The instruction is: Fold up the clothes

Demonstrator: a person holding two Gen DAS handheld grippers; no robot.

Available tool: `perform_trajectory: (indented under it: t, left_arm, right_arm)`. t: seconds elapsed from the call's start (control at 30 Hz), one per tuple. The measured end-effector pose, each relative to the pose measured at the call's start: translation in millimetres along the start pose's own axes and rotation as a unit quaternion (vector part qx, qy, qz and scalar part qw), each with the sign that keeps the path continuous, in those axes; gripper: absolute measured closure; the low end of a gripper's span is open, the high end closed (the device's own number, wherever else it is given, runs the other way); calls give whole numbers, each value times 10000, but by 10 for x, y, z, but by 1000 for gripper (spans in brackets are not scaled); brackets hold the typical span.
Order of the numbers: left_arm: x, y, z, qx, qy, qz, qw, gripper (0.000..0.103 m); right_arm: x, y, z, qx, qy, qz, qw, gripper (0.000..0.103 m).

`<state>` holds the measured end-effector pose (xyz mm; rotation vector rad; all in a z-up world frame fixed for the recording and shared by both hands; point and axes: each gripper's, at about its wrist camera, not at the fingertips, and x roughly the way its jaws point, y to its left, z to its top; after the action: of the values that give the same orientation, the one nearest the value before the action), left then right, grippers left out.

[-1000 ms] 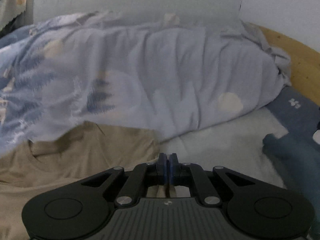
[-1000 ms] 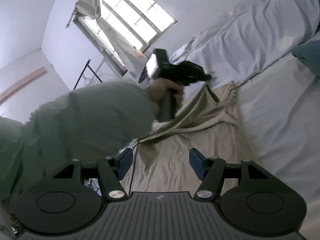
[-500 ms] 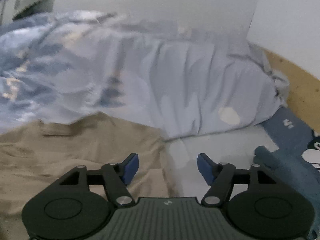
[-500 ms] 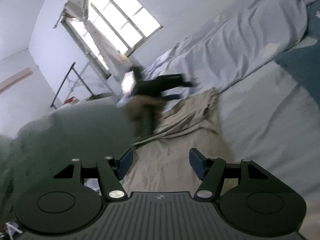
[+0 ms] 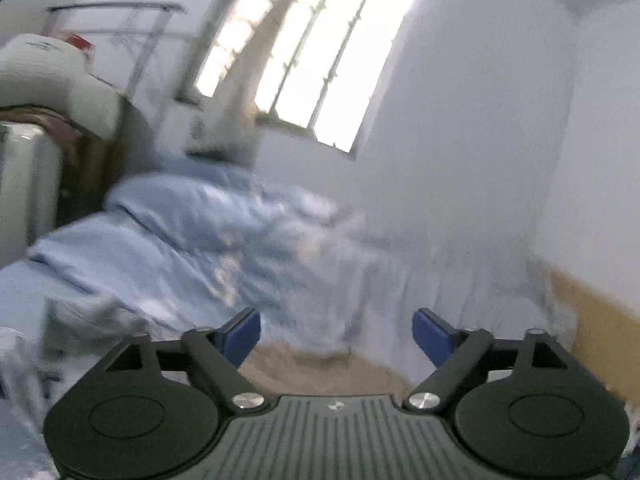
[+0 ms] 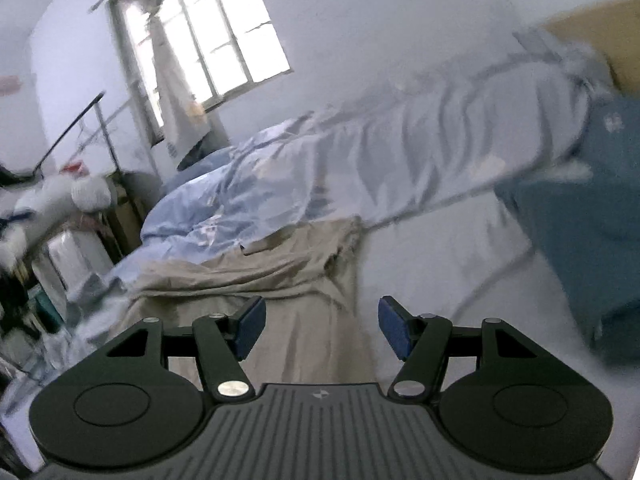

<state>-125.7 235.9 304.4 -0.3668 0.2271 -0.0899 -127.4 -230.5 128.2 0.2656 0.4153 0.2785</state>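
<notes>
The shirt (image 5: pixel 320 368), a tan garment, shows in the left wrist view only as a narrow strip low in the picture, straight ahead of the left gripper (image 5: pixel 336 334) and below the line of its fingers (image 5: pixel 240 334). Those fingers have just been opening and now stand wide apart with nothing between them, so the cloth is released. The view is blurred and aimed mostly at the blue quilt (image 5: pixel 208 240) heaped along the far side of the bed, the window (image 5: pixel 308 52) and the wall, so from here I cannot tell how the shirt's edges run. In the right wrist view the shirt (image 6: pixel 280 280) is far plainer: it lies on the white bed (image 6: pixel 432 272), spread from right under the right gripper (image 6: pixel 320 330) away toward the quilt (image 6: pixel 304 184), its long axis running roughly away from the camera. Its far end is rumpled in ridges against the quilt, and its right edge runs near the middle of the bed, with a dark blue pillow (image 6: pixel 592 240) well apart at the right. The right fingers (image 6: pixel 394 334) stand partly apart, loose and empty, hovering above the near part of the cloth. By my judgement the right hand is the nearer to the shirt, whose near end lies just ahead and below its fingers, while the left would have to dip down and forward to reach the cloth again.
</notes>
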Motion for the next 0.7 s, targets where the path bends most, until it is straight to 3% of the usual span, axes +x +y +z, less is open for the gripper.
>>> perform_trajectory:
  t: [0.1,0.13,0.27,0.4,0.47,0.57,0.67,0.7]
  left_arm:
    - [-550,128,263,-241,-575,9,9981,0]
    - [-722,167,346,-319,-764,4,9966,0]
    - [-795,241,286,-602,-825,-71,9947,0]
    - [-270,232,-294,-689,-304,-173,9970,0]
    - [128,176,-698,-588,29,-454,9972,0]
    - [755,-28,-1293,36,454,-759,9961,0]
    - [1252,-103,-1830,473,651,-807,9935,0]
    - [1347,-58,-1955,418,761,-792,9931,0]
  right_arm:
    - [131,267,143,-844,-88,-101,9963,38]
    - [232,394,177,-1262,-67,-141,9919,38]
    - [853,683,126,-2361,242,-393,9706,37]
    - [1590,807,-21,-3051,727,-643,9474,38]
    - [1905,817,-106,-3283,881,-774,9373,38]
    - [2348,828,-231,-3685,1095,-911,9187,38]
    - [2640,824,-369,-4049,1146,-985,9018,43]
    - [2728,823,-419,-4157,1183,-996,8963,45]
